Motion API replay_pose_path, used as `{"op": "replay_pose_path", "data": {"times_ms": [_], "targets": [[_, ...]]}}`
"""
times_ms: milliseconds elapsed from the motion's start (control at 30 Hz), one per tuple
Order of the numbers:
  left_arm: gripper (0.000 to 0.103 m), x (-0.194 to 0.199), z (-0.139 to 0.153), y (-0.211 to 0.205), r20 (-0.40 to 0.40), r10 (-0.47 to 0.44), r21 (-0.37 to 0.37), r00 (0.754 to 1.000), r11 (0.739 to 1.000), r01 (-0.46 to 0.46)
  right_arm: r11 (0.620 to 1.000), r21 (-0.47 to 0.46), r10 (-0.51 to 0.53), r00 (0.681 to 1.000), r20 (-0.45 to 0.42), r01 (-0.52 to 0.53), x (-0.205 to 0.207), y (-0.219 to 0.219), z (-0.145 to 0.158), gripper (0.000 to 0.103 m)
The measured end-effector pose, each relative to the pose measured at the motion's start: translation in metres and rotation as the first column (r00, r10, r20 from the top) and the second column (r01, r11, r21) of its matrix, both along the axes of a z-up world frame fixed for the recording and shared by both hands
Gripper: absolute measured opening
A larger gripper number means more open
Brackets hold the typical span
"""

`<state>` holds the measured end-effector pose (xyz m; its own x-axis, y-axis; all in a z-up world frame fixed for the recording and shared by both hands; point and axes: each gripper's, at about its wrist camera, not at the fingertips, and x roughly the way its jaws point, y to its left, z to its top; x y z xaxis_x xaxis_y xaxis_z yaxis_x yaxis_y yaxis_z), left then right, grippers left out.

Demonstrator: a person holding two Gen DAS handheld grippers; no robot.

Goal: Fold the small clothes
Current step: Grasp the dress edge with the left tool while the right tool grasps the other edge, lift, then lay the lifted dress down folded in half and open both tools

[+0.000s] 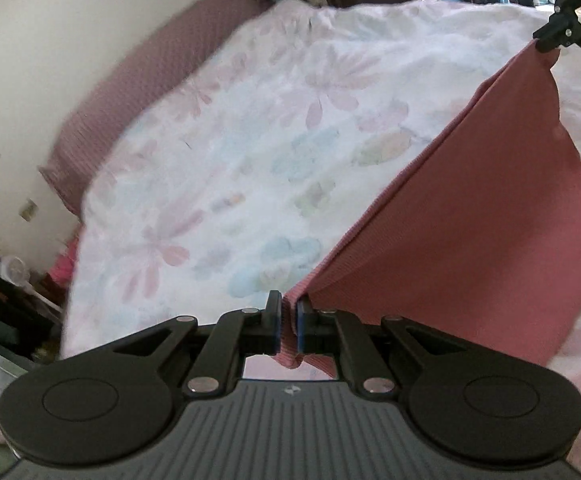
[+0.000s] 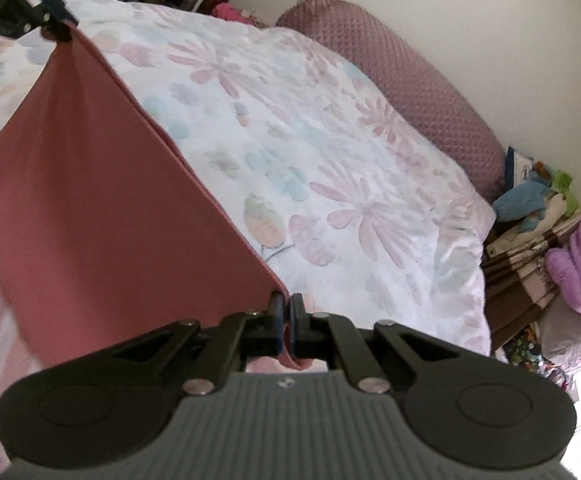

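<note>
Left claw [image 1: 286, 322] and right claw [image 2: 286, 326] clamp the pink garment [image 1: 470, 220] taut above the bed [image 1: 230, 140]; next, lay it flat.

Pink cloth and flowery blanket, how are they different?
The pink cloth is one plain colour; the flowery blanket is white with pale flowers. The cloth hangs in the air, pinched between the left gripper and right gripper; the blanket lies spread out underneath. The cloth looks much smaller than the blanket. Both are soft fabric.

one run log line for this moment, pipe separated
left gripper shut on pink garment | right gripper shut on garment | stretched between them above floral bedspread
</note>
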<state>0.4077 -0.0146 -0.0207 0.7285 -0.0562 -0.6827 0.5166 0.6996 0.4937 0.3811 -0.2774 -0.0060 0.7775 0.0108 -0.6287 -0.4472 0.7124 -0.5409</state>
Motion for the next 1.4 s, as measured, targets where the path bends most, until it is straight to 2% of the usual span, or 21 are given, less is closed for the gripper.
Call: {"op": "replay_pose_path", "data": {"times_ms": [100,200,367,400,433,500,533,600,633,733,833,967,1033,1100,1233,1267,1300,1333,1367,1400], "targets": [[0.007,0.039,-0.034,-0.003,-0.078,0.008,-0.010,0.997,1.000,-0.008,1.000,0.013,-0.012,0.998,-0.063,0.013,0.052,0.000,-0.030,0.000],[0.007,0.066,-0.067,-0.004,-0.112,0.026,-0.011,0.993,1.000,-0.027,0.999,0.031,-0.040,0.992,-0.122,0.044,0.091,-0.001,-0.064,0.000],[0.008,0.094,-0.106,0.000,-0.157,0.075,-0.034,0.985,0.996,-0.081,0.994,0.051,-0.081,0.979,-0.185,0.092,0.127,-0.005,-0.114,0.000],[0.009,0.095,-0.112,0.001,-0.167,0.084,-0.041,0.982,0.995,-0.092,0.993,0.058,-0.088,0.976,-0.197,0.101,0.130,-0.006,-0.122,0.000],[0.016,0.097,-0.116,0.002,-0.176,0.097,-0.056,0.980,0.992,-0.109,0.992,0.065,-0.095,0.974,-0.206,0.110,0.133,-0.007,-0.129,0.000],[0.026,0.097,-0.116,0.006,-0.174,0.121,-0.095,0.977,0.986,-0.139,0.988,0.080,-0.114,0.972,-0.205,0.133,0.137,-0.009,-0.141,0.000],[0.036,0.096,-0.115,0.009,-0.169,0.143,-0.110,0.975,0.981,-0.162,0.985,0.082,-0.131,0.972,-0.195,0.150,0.136,-0.010,-0.143,0.012],[0.045,0.095,-0.109,0.015,-0.153,0.189,-0.133,0.970,0.969,-0.209,0.981,0.106,-0.140,0.972,-0.186,0.162,0.129,-0.012,-0.142,0.038],[0.047,0.092,-0.104,0.020,-0.150,0.204,-0.156,0.967,0.961,-0.227,0.979,0.116,-0.143,0.974,-0.175,0.165,0.122,-0.013,-0.138,0.045],[0.048,0.078,-0.085,0.039,-0.185,0.249,-0.244,0.951,0.926,-0.290,0.969,0.147,-0.177,0.972,-0.153,0.199,0.104,-0.018,-0.125,0.045],[0.048,0.055,-0.065,0.060,-0.254,0.272,-0.346,0.928,0.871,-0.350,0.928,0.264,-0.216,0.957,-0.193,0.262,0.080,-0.030,-0.107,0.045],[0.051,0.012,-0.054,0.084,-0.341,0.266,-0.455,0.901,0.792,-0.406,0.813,0.438,-0.265,0.914,-0.307,0.383,0.034,-0.046,-0.092,0.047],[0.056,-0.008,-0.060,0.094,-0.405,0.274,-0.491,0.872,0.740,-0.460,0.754,0.491,-0.285,0.891,-0.354,0.436,0.009,-0.052,-0.092,0.047],[0.061,-0.027,-0.070,0.100,-0.447,0.305,-0.505,0.841,0.689,-0.519,0.654,0.560,-0.307,0.856,-0.417,0.508,-0.016,-0.064,-0.097,0.047],[0.062,-0.056,-0.098,0.108,-0.529,0.349,-0.515,0.773,0.592,-0.620,0.405,0.646,-0.363,0.763,-0.535,0.646,-0.056,-0.089,-0.123,0.050],[0.061,-0.059,-0.103,0.109,-0.542,0.357,-0.512,0.761,0.577,-0.636,0.347,0.651,-0.364,0.736,-0.571,0.676,-0.063,-0.093,-0.132,0.048],[0.060,-0.063,-0.109,0.109,-0.550,0.364,-0.503,0.751,0.573,-0.646,0.286,0.657,-0.359,0.713,-0.602,0.698,-0.070,-0.097,-0.141,0.041],[0.059,-0.065,-0.112,0.107,-0.554,0.373,-0.490,0.744,0.577,-0.654,0.222,0.664,-0.344,0.694,-0.632,0.714,-0.075,-0.102,-0.150,0.032],[0.059,-0.067,-0.115,0.107,-0.552,0.382,-0.485,0.741,0.576,-0.658,0.156,0.669,-0.320,0.678,-0.661,0.726,-0.079,-0.107,-0.160,0.030],[0.057,-0.068,-0.117,0.106,-0.547,0.392,-0.480,0.740,0.577,-0.661,0.109,0.673,-0.300,0.669,-0.680,0.732,-0.082,-0.109,-0.167,0.026]]}}
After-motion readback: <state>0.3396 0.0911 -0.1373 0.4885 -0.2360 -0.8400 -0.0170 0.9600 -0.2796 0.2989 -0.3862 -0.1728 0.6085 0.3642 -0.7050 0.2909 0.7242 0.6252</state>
